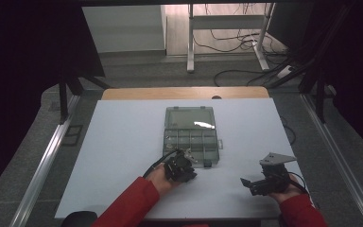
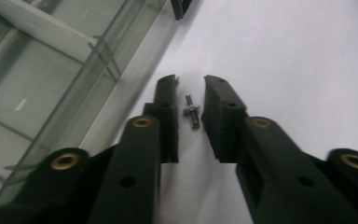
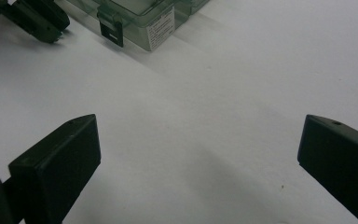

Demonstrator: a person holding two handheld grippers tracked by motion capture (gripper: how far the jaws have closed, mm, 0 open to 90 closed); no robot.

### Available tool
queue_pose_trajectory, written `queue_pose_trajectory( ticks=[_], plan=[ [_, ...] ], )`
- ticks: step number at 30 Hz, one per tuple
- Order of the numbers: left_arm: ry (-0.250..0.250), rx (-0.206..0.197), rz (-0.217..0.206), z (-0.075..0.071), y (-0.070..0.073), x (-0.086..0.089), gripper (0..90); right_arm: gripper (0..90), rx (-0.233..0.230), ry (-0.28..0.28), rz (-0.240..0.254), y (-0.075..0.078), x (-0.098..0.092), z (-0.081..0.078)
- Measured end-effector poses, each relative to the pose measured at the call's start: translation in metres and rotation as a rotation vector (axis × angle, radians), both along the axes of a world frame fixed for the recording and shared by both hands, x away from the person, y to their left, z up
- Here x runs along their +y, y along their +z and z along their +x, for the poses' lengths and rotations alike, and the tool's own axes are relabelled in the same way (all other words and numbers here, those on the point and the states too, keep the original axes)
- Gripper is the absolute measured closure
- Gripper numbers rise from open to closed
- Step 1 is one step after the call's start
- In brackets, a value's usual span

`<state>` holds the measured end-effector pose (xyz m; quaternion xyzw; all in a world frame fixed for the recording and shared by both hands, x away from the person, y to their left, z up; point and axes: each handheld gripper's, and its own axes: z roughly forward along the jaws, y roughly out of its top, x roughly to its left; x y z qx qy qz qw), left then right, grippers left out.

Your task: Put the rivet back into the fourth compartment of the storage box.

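1. The left gripper (image 2: 190, 86) is lowered to the white surface (image 1: 123, 142), jaws slightly spread either side of a small screw (image 2: 191, 111), seemingly untouched, just beside the open compartment box (image 1: 190, 130).
2. The right gripper (image 3: 198, 154) waits well apart, jaws spread wide.

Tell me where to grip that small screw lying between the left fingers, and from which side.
Grip the screw across its flange, closing from both sides. It lies flat on the white table beside the clear box, already framed by the left gripper and its open fingers, so coming straight down looks best.
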<state>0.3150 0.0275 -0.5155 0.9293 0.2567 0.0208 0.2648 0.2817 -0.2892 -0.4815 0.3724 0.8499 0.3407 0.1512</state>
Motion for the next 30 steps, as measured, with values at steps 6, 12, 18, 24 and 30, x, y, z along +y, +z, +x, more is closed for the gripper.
queue_pose_trajectory(
  ticks=[6, 12, 18, 24, 30],
  plan=[
    [0.001, -0.014, 0.007, -0.002, 0.0, 0.0, 82.8, 0.0, -0.001, -0.001, 0.0, 0.0, 0.0, 0.0],
    [0.022, 0.026, -0.04, 0.001, 0.002, 0.006, 82.9, 0.0, -0.001, -0.001, 0.0, 0.0, 0.0, 0.0],
    [0.02, 0.048, -0.079, 0.002, 0.012, 0.011, 82.8, 0.0, -0.002, -0.002, 0.002, 0.0, -0.001, 0.0],
    [0.015, 0.048, -0.097, 0.001, 0.022, 0.014, 82.8, 0.0, -0.001, -0.004, 0.003, 0.001, -0.001, 0.0],
    [0.02, 0.044, -0.119, 0.001, 0.032, 0.019, 82.8, 0.0, 0.0, -0.006, 0.004, 0.001, 0.0, -0.001]
  ],
)
